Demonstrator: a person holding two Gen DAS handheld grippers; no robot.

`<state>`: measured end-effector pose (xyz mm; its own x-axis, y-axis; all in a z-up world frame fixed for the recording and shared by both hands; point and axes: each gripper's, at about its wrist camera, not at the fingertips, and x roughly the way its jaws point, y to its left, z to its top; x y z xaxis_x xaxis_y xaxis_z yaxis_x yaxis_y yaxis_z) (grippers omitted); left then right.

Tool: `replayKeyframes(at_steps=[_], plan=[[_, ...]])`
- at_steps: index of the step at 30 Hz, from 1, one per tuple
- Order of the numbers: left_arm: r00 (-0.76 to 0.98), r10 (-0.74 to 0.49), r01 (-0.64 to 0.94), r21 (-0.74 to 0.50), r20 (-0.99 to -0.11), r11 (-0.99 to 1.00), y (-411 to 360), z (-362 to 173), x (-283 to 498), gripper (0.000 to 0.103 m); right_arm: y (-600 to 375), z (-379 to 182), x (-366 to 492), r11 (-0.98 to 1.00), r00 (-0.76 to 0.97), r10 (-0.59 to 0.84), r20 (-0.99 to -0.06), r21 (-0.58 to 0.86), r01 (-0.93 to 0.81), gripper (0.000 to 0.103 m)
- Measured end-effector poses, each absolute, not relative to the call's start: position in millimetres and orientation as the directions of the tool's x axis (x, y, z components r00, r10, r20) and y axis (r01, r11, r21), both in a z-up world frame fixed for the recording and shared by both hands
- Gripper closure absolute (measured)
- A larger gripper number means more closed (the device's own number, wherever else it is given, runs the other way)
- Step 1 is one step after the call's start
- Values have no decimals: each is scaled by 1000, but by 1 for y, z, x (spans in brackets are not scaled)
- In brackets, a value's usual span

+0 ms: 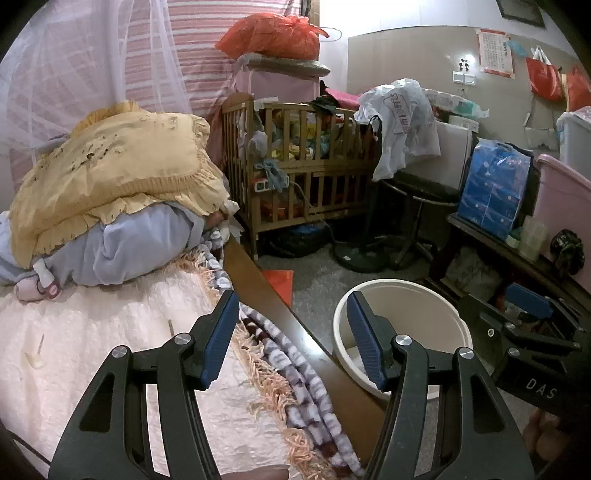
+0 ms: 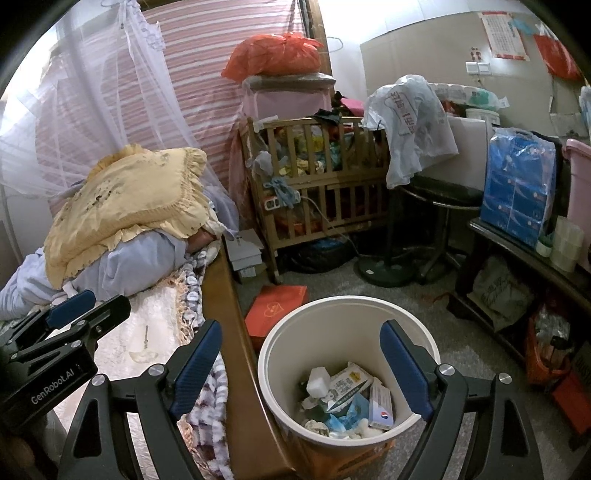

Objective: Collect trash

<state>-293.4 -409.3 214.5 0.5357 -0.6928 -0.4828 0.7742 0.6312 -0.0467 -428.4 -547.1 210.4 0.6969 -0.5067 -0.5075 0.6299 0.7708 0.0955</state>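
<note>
Cream-white bin (image 2: 280,354) beside red box (image 2: 275,308); yellow frilled pillow (image 1: 118,162) over pale blue bedding (image 1: 125,247); pink-and-white striped mattress (image 2: 207,74); orange bag (image 1: 273,35); blue pads on black grippers.

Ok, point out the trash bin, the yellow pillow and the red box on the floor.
trash bin (image 2: 286,345): right wrist view, bare inner wall.
yellow pillow (image 2: 136,195): right wrist view, middle of its face.
red box (image 2: 275,308): right wrist view, top face.
</note>
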Motion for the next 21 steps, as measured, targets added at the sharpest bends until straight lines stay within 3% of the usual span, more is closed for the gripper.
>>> replayKeyframes(at_steps=[21], plan=[[526, -690, 779, -43, -496, 625, -406, 206, -290, 43, -549, 205, -428, 765, 687, -499, -529, 103, 635, 17]])
